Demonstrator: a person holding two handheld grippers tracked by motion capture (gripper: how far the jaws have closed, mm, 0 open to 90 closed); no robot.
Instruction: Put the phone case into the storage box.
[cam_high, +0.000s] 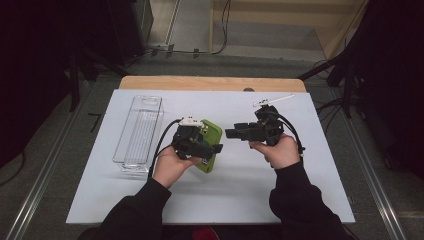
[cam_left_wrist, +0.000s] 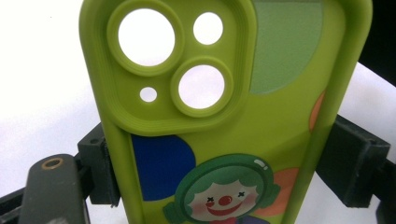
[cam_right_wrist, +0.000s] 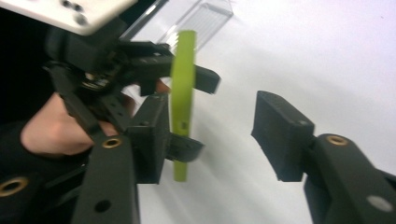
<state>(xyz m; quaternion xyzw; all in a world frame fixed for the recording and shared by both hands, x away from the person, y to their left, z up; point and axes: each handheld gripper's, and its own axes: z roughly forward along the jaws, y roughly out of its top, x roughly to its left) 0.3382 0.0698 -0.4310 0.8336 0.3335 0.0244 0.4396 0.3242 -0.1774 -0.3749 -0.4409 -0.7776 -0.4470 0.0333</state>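
A lime-green phone case (cam_high: 212, 131) with a clown picture and camera cut-outs (cam_left_wrist: 224, 116) is held up on edge just above the white table cover. My left gripper (cam_high: 209, 142) is shut on it, its black pads (cam_left_wrist: 100, 168) pressing on the case's two long sides. In the right gripper view the case (cam_right_wrist: 183, 93) stands edge-on, gripped by the left gripper (cam_right_wrist: 194, 114). My right gripper (cam_high: 231, 133) points left toward the case from a short way to its right. It is open (cam_right_wrist: 215, 135), with bare table cover between its fingers (cam_right_wrist: 280, 135).
A clear plastic bin (cam_high: 139, 131) lies lengthwise on the left of the white cover (cam_high: 250, 200); its end shows in the right gripper view (cam_right_wrist: 201, 18). A thin white strip (cam_high: 273, 101) rests at the back right. The wooden table edge (cam_high: 210, 82) runs along the far side.
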